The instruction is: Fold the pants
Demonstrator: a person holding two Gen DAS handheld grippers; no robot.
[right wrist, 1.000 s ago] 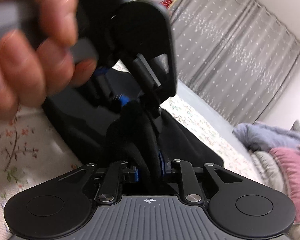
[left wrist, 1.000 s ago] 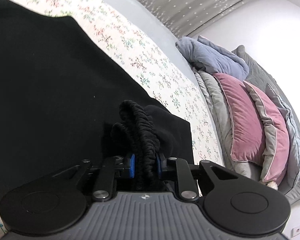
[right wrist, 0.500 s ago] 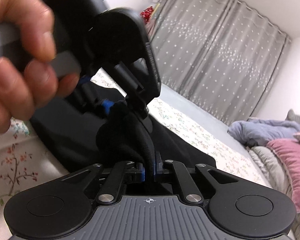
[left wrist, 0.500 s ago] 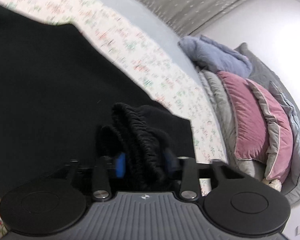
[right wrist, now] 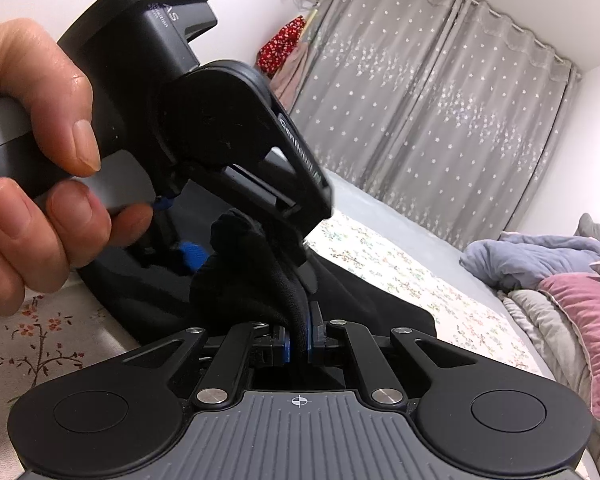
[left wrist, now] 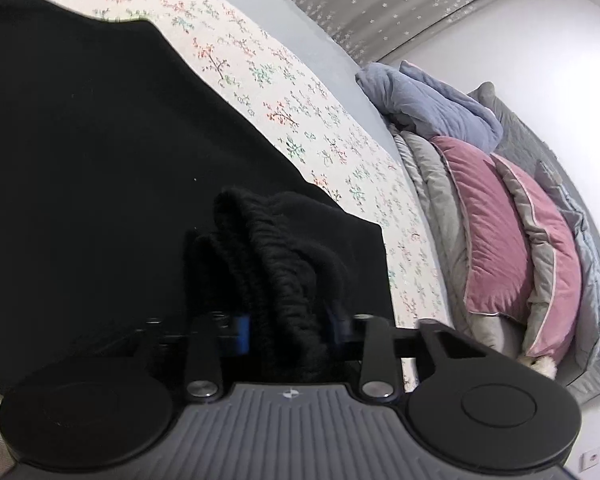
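Observation:
The black pants (left wrist: 100,152) lie spread on the floral bedsheet (left wrist: 260,68). Their ribbed elastic waistband (left wrist: 276,264) bunches up between the blue pads of my left gripper (left wrist: 288,330), whose jaws now stand apart with the fabric loose between them. My right gripper (right wrist: 298,340) is shut on a fold of the black waistband (right wrist: 244,272). In the right wrist view the left gripper (right wrist: 204,152), held by a hand (right wrist: 32,168), hovers just above and ahead of the right one, over the same bunch of fabric.
Pink pillows (left wrist: 496,224), grey quilts and a lavender blanket (left wrist: 428,108) are piled at the bed's right end. A grey starred curtain (right wrist: 440,120) hangs behind the bed. A white wall stands on the right.
My left gripper's jaws have opened from a tight grip on the waistband. In the right wrist view the left gripper has risen and tilted; the right stays clamped.

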